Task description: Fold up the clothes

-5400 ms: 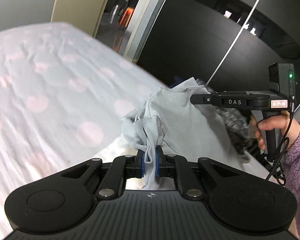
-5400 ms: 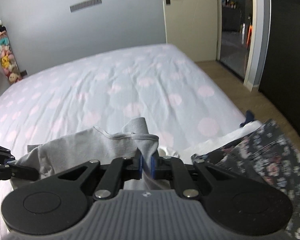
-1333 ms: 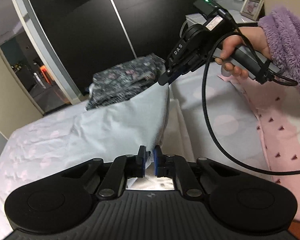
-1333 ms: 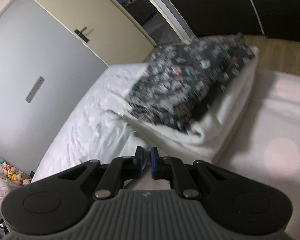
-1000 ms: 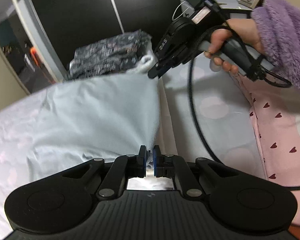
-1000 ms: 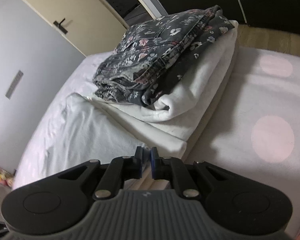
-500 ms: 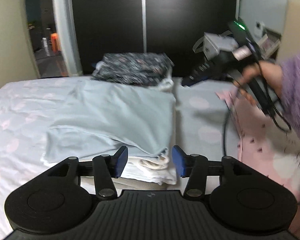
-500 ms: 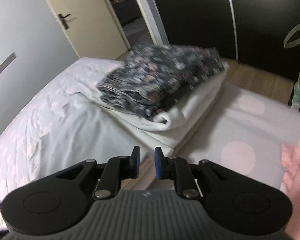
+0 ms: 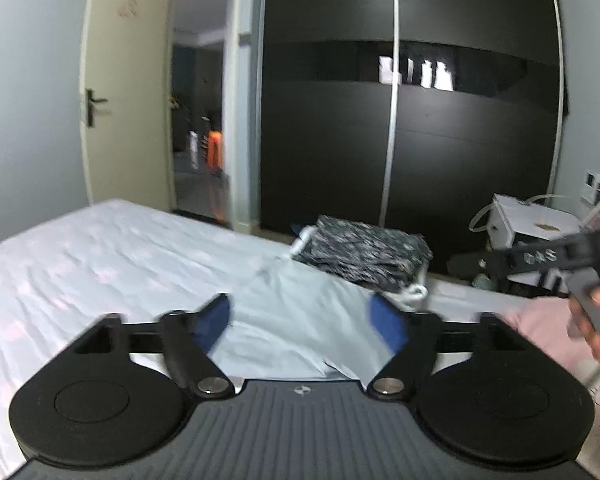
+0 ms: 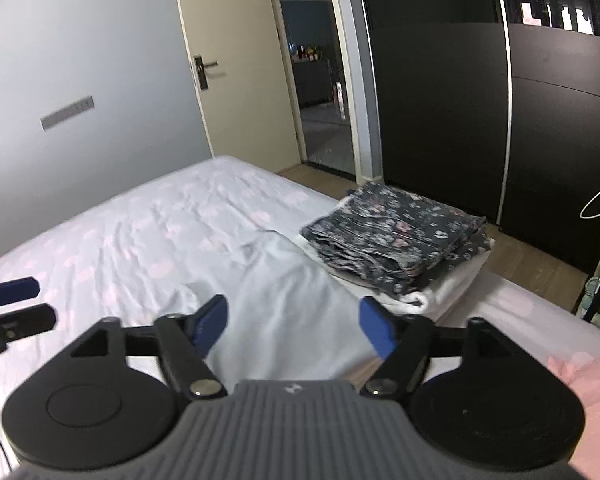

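Note:
A folded light grey garment (image 9: 300, 320) lies flat on the bed, also in the right wrist view (image 10: 292, 304). Beyond it sits a folded dark floral garment (image 9: 364, 252) on folded white cloth (image 10: 444, 288); the floral garment also shows in the right wrist view (image 10: 396, 232). My left gripper (image 9: 302, 320) is open and empty, raised above the grey garment. My right gripper (image 10: 292, 320) is open and empty above it too. The right gripper shows at the right of the left wrist view (image 9: 540, 258); the left gripper's tips show at the left of the right wrist view (image 10: 12, 304).
The bed (image 10: 132, 248) has a pale sheet with pink dots. A pink cloth (image 10: 588, 376) lies at the near right. A black wardrobe (image 9: 400, 140) and an open door (image 9: 124, 100) stand beyond the bed. A white box (image 9: 532, 220) stands at the right.
Both grippers let go of the grey garment, which now lies folded on the bed. Both have opened wide and lifted away from it.

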Demonstrator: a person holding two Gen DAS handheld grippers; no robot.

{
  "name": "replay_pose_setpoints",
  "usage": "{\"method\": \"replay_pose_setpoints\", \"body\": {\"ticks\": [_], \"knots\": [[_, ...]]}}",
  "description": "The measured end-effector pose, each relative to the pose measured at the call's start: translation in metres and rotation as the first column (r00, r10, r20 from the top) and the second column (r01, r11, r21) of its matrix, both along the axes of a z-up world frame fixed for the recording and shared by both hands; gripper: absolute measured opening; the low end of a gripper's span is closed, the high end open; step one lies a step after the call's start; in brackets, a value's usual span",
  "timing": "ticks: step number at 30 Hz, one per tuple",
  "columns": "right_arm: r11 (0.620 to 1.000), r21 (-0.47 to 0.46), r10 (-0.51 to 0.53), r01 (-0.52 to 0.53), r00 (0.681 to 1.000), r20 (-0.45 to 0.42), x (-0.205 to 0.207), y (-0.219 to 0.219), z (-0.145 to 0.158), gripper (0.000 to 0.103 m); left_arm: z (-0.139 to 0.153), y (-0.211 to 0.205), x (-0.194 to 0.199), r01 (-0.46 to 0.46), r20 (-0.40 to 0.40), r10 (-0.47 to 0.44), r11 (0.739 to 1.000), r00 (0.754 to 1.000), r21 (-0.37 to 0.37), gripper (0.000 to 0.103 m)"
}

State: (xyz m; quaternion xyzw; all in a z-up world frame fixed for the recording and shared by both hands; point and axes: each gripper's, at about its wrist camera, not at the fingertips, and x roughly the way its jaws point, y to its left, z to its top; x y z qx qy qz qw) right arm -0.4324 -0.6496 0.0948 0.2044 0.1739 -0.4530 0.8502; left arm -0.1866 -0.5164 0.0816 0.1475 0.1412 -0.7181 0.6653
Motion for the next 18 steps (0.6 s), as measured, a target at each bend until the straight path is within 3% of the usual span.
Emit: {"method": "replay_pose_setpoints", "body": {"ticks": [3, 8, 10, 18], "knots": [[1.0, -0.013, -0.012, 0.013, 0.999, 0.046, 0.003, 0.021, 0.002, 0.087, 0.004, 0.006, -0.006, -0.043, 0.029, 0.043, 0.999, 0.999, -0.003, 0.082], [0.996, -0.052, -0.07, 0.071, 0.997, 0.025, 0.012, 0.053, 0.0, 0.091, 0.003, 0.011, -0.008, -0.096, 0.02, 0.096, 0.995, 0.995, 0.014, 0.082], [0.994, -0.073, -0.076, 0.079, 0.996, 0.044, 0.012, 0.064, -0.004, 0.097, 0.002, 0.015, -0.008, -0.118, 0.014, 0.118, 0.993, 0.993, 0.007, 0.082], [0.994, -0.076, -0.071, 0.073, 0.997, 0.025, 0.017, 0.088, -0.021, 0.097, -0.014, 0.024, -0.014, -0.185, 0.002, 0.185, 0.982, 0.983, 0.041, 0.082]]}}
